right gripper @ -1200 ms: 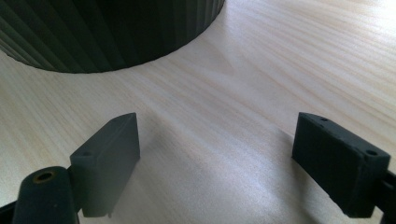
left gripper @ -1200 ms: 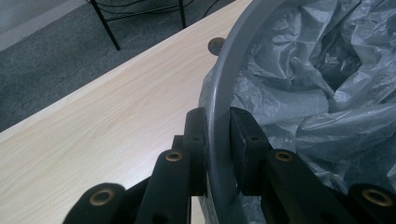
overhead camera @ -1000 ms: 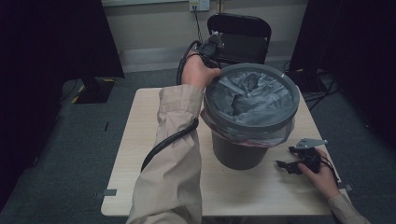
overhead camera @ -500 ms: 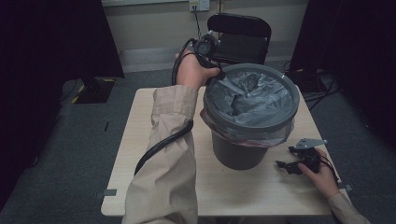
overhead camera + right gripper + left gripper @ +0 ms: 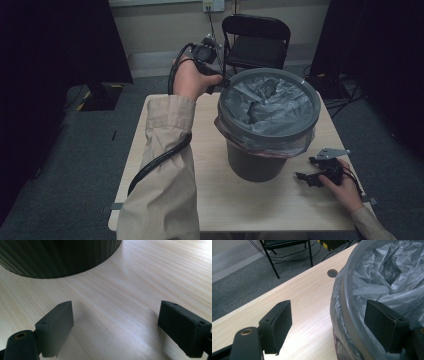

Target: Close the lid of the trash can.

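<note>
A dark grey bin [image 5: 255,162] stands on the wooden table [image 5: 210,150], lined with a grey plastic bag [image 5: 270,102] folded over its rim [image 5: 348,302]. My left gripper [image 5: 216,82] hovers at the bin's far left edge. Its jaws have just been opening and now stand wide in the left gripper view [image 5: 328,322]. The rim and bag edge pass between them, untouched by either pad. My right gripper [image 5: 305,169] rests low by the bin's right side, open over bare table [image 5: 116,327], with the ribbed bin wall [image 5: 62,257] just ahead.
A black folding chair [image 5: 257,42] stands behind the table's far edge, with cables on the floor near it. The tabletop has a round cable hole [image 5: 332,272] beyond the bin. Dark curtains flank the room on both sides.
The left hand has drifted left, away from the bin's rim. The right hand has stayed put on the table.
</note>
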Tool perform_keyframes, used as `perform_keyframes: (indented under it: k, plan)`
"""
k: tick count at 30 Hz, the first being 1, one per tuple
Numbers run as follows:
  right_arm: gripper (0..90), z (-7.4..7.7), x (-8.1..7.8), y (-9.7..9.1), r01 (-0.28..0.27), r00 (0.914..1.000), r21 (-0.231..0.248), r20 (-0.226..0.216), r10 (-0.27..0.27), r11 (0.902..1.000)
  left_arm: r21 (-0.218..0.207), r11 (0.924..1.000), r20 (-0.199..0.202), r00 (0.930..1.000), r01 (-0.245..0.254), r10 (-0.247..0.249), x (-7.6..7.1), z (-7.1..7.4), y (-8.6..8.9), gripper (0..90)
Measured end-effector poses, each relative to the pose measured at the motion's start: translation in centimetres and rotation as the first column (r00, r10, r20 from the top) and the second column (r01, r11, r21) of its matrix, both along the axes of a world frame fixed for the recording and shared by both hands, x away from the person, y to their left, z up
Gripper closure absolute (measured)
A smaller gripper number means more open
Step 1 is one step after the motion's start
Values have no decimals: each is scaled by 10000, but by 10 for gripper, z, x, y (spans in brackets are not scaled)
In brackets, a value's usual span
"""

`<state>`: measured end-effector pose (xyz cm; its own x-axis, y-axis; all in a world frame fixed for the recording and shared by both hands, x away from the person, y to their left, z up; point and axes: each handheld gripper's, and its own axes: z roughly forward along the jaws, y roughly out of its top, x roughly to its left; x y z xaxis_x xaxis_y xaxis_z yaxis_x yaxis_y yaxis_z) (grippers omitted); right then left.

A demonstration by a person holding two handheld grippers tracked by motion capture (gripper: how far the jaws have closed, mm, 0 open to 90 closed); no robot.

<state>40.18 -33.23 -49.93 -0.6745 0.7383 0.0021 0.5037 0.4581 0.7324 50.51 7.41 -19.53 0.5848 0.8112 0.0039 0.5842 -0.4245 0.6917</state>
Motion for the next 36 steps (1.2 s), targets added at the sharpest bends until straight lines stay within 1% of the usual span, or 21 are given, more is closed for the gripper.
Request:
perform_keyframes:
  k: [3, 9, 11, 15, 16, 19, 20, 22, 26, 28, 29, 30, 31, 34, 35, 36]
  plan:
    - [120, 0, 0, 0, -11, 10000, -3, 7, 11, 10000, -22, 10000, 21, 10000, -85, 85, -1, 0, 7, 218]
    - [120, 0, 0, 0, 5, 10000, 3, -12, -5, 10000, -117, 9991, 22, 9992, -405, 405, -3, 2, 22, 217]
    - [120, 0, 0, 0, -6, 10000, 1, 1, 6, 10000, -68, 9991, 20, 9991, -415, 415, -3, 2, 26, 217]
    - [120, 0, 0, 0, 0, 10000, 2, -1, 0, 10000, -168, 9985, -72, 9986, -518, 517, -7, 1, 34, 214]
    - [120, 0, 0, 0, -2, 10000, 0, 0, 2, 10000, -123, 9987, -73, 9987, -504, 503, -7, 1, 36, 213]
    - [120, 0, 0, 0, 12, 10000, -10, 0, -12, 10000, -269, 9974, -115, 9977, -666, 663, -9, 1, 40, 200]
    - [120, 0, 0, 0, 12, 10000, -14, 3, -12, 10000, -337, 9978, -147, 9983, -568, 563, -10, 2, 41, 185]
    - [120, 0, 0, 0, 14, 10000, -15, 1, -14, 10000, -323, 9987, -162, 9991, -391, 386, -13, 2, 42, 165]
    - [120, 0, 0, 0, 10, 10000, -14, 4, -10, 10000, -501, 9974, -443, 9978, -517, 495, -16, 1, 45, 161]
    - [120, 0, 0, 0, 13, 10000, -14, -1, -13, 10000, -554, 9974, -522, 9977, -463, 434, -17, 0, 46, 161]
    - [120, 0, 0, 0, 10, 10000, -12, 0, -10, 10000, -513, 9976, -574, 9974, -459, 429, -18, 0, 47, 161]
    - [120, 0, 0, 0, 6, 10000, -11, 2, -6, 10000, -566, 9972, -617, 9970, -496, 461, -18, -1, 48, 161]
    - [120, 0, 0, 0, -2, 10000, -23, 43, 3, 10000, -466, 9976, -661, 9966, -514, 482, -19, -2, 49, 161]
    - [120, 0, 0, 0, -2, 10000, -21, 43, 2, 10000, -517, 9976, -734, 9964, -455, 416, -20, -3, 53, 161]
    - [120, 0, 0, 0, -3, 10000, -23, 42, 3, 10000, -565, 9969, -713, 9962, -542, 501, -21, -3, 53, 161]
    - [120, 0, 0, 0, -4, 10000, -23, 43, 4, 10000, -545, 9972, -717, 9963, -505, 466, -22, -4, 55, 161]
